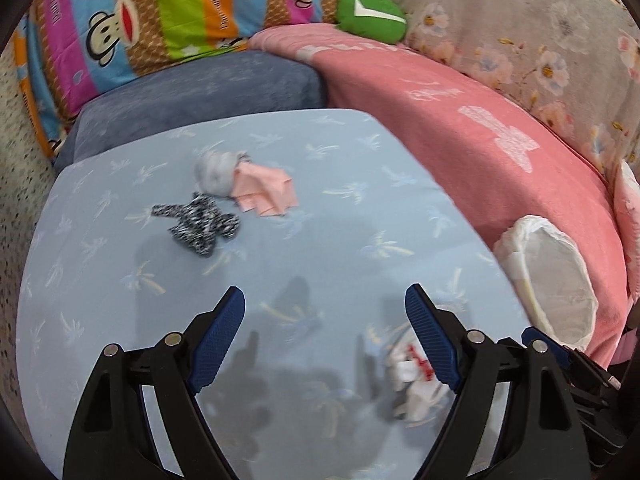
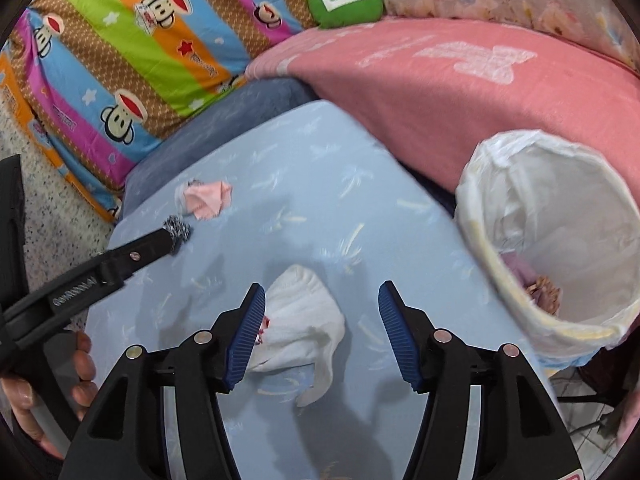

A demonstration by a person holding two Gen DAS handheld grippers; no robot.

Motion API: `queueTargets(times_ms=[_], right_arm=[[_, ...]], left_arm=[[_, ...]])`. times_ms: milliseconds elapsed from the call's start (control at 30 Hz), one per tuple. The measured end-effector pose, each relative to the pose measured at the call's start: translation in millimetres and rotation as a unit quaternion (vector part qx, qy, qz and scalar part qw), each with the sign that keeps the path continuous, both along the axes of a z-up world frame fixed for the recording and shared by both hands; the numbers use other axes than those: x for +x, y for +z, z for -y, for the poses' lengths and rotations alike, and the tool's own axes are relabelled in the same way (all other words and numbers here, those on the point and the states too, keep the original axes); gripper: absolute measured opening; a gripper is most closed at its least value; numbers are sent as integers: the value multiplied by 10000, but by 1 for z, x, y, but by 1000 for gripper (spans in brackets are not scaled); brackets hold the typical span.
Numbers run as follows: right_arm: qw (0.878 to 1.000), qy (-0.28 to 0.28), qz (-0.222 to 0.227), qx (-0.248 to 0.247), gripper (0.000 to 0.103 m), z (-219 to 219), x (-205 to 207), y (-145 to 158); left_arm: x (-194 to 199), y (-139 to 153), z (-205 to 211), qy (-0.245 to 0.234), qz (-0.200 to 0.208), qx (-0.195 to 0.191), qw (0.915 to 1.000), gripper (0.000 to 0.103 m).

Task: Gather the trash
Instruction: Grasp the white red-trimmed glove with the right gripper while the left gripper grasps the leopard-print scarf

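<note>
On the light blue table (image 1: 320,152) lie a black-and-white scrap (image 1: 198,224), a pink paper (image 1: 266,190) against a grey wad (image 1: 216,174), and a white crumpled tissue with red marks (image 1: 412,376). My left gripper (image 1: 325,300) is open and empty above the table, the tissue by its right finger. My right gripper (image 2: 322,296) is open, its fingers either side of the white tissue (image 2: 304,320). The bin with a white liner (image 2: 560,240) stands at the table's right edge and holds some trash. The left gripper's arm (image 2: 100,268) reaches in from the left.
A pink blanket (image 1: 460,120), a blue cushion (image 1: 200,92), a striped monkey-print pillow (image 1: 140,20), a green plush (image 1: 370,14) and a floral cloth (image 1: 540,32) surround the table. Speckled floor (image 1: 16,160) lies on the left.
</note>
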State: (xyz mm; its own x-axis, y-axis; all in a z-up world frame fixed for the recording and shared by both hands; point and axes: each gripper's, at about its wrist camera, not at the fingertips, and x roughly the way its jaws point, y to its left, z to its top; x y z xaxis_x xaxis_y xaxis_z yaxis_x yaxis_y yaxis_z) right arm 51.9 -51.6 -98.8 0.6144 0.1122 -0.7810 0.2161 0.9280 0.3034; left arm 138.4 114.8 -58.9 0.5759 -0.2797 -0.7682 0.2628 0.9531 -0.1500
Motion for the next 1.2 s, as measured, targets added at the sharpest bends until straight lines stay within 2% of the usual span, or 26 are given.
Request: queueTargets(times_ms=[267, 333, 367, 433, 500, 600, 700, 933, 1033, 1100, 1133, 1200], right_arm=[[9991, 66, -420, -49, 60, -15, 19, -35], [9987, 116, -491, -44, 56, -19, 24, -41], [9986, 128, -510, -96, 48, -21, 27, -44], [9984, 183, -507, -185, 45, -26, 32, -46], [9981, 231, -537, -201, 31, -30, 39, -49], [9979, 287, -557, -167, 16, -36, 48, -50], [9980, 365, -506, -118, 11, -43, 56, -47], [9985, 475, -253, -40, 10, -62, 84, -29], [9985, 517, -185, -19, 10, -67, 95, -23], [9984, 546, -152, -11, 10, -70, 101, -18], [9984, 555, -142, -3, 10, -71, 104, -16], [9983, 563, -109, 24, 10, -74, 109, -13]], left_arm=[[21, -23, -46, 404, -242, 14, 9989, 79], [28, -28, -55, 493, -293, 22, 9984, 79], [32, -29, -59, 533, -310, 25, 9981, 79], [41, -32, -68, 630, -331, 25, 9975, 79], [49, -35, -74, 700, -350, -3, 9969, 79], [63, -39, -84, 795, -378, -33, 9961, 79], [76, -43, -87, 815, -409, -67, 9958, 79], [103, -54, -80, 695, -545, -59, 9961, 78], [110, -58, -77, 612, -640, -109, 9960, 67], [112, -61, -77, 572, -721, -163, 9956, 56], [113, -62, -77, 544, -758, -195, 9954, 54], [113, -63, -76, 524, -798, -212, 9952, 38]])
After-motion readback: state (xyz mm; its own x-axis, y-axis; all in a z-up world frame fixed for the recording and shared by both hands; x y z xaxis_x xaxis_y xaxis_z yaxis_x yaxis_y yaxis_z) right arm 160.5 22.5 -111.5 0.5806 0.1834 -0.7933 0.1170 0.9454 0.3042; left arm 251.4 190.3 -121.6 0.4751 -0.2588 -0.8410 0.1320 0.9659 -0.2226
